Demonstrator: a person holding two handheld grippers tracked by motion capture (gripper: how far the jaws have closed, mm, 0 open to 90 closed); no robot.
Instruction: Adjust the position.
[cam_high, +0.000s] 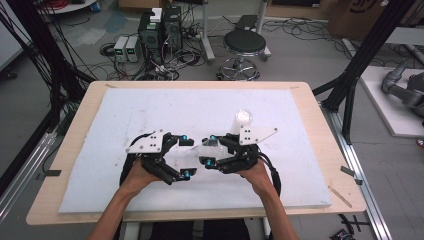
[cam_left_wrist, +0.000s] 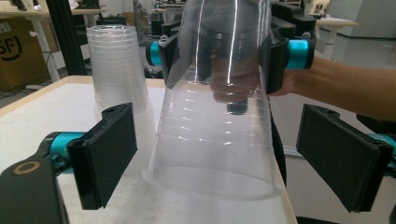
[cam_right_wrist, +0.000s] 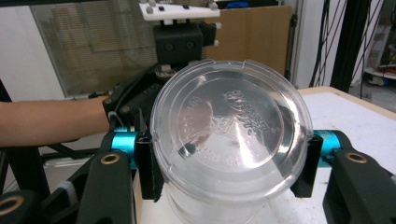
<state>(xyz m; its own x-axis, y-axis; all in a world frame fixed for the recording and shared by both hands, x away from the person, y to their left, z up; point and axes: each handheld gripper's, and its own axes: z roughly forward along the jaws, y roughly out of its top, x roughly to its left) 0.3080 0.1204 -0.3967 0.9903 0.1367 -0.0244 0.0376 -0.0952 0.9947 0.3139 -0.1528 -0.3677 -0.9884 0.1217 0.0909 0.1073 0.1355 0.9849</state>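
Cup (cam_left_wrist: 217, 135) lies sideways, base pinched in the right tool (cam_high: 216, 151); its rim points left. Left tool (cam_high: 185, 158) is spread around that rim, not touching; a stack (cam_left_wrist: 116, 70) stands beyond.

The cup (cam_left_wrist: 215, 130) is seen to be of clear, glossy plastic, ribbed with faint rings, its base embossed with lettering; the stack of cups (cam_left_wrist: 119, 70) at its 9 o'clock is of a cloudier plastic. The right gripper (cam_high: 212, 150) and left gripper (cam_high: 186, 157) are made of matt black plastic, with anodised blue metal fittings and dull, finely textured pads (cam_left_wrist: 109, 154). The table (cam_high: 320, 120) is of pale wood, overlaid with a white, matt, slightly rough sheet (cam_high: 150, 105).
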